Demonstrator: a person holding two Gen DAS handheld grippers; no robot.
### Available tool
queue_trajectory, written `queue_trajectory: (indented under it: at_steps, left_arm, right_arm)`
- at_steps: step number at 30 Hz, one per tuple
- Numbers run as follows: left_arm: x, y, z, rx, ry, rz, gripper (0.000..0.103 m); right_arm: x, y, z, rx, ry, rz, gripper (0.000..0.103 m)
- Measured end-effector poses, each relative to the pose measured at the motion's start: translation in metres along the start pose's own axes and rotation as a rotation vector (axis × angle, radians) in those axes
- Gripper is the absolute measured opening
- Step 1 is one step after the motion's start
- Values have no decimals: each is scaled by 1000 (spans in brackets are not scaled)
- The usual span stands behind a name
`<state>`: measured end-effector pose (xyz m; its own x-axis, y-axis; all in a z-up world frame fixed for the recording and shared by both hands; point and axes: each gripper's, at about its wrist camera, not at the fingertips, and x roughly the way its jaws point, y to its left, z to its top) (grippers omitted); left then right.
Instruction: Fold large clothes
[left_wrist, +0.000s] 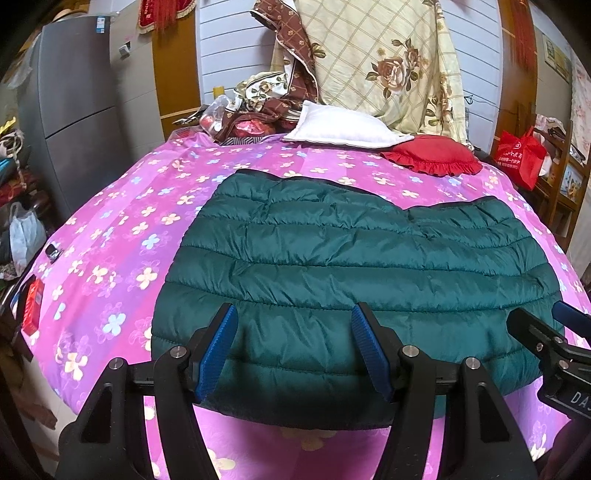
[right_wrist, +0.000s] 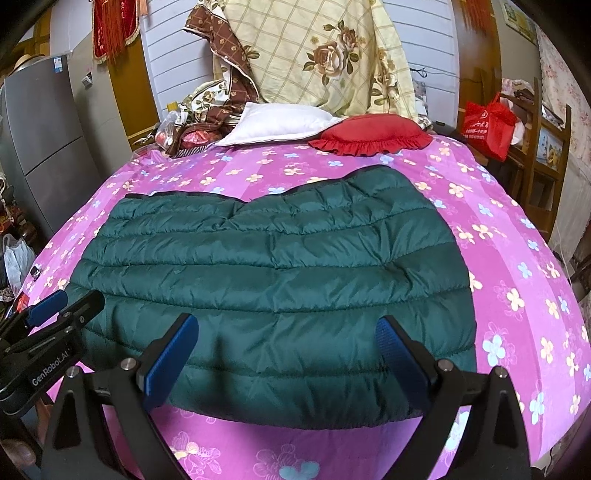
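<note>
A dark green quilted puffer jacket (left_wrist: 351, 269) (right_wrist: 273, 273) lies folded into a wide flat block on a bed covered by a pink flowered sheet (left_wrist: 110, 229) (right_wrist: 517, 258). My left gripper (left_wrist: 293, 317) hovers open over the jacket's near edge, left of centre, with nothing between its blue pads. In the right wrist view my right gripper (right_wrist: 288, 328) stands open over the near edge too, a little farther right. Each gripper shows at the side of the other's view: the right one (left_wrist: 546, 321), the left one (right_wrist: 66, 302).
At the head of the bed lie a white pillow (left_wrist: 347, 127), a red frilled cushion (left_wrist: 432, 153) and a pile of floral bedding (left_wrist: 376, 62). A grey fridge (left_wrist: 85, 107) stands left. A red bag (left_wrist: 519, 155) hangs on shelves at right. Small items sit on the left bed edge (left_wrist: 33, 306).
</note>
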<state>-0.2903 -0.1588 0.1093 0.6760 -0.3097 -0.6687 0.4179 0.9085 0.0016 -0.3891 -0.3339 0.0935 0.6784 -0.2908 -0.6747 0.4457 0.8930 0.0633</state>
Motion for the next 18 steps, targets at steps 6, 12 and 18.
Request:
queue_trajectory:
  at_steps: [6, 12, 18]
  left_arm:
    - [3, -3, -1, -3, 9, -4, 45]
    - [9, -2, 2, -4, 15, -12, 45]
    - [13, 6, 7, -2, 4, -23, 45]
  right_arm:
    - [5, 0, 1, 1, 8, 1, 99]
    - [8, 0, 2, 0, 13, 1, 99]
    - [15, -2, 6, 0, 21, 1, 99]
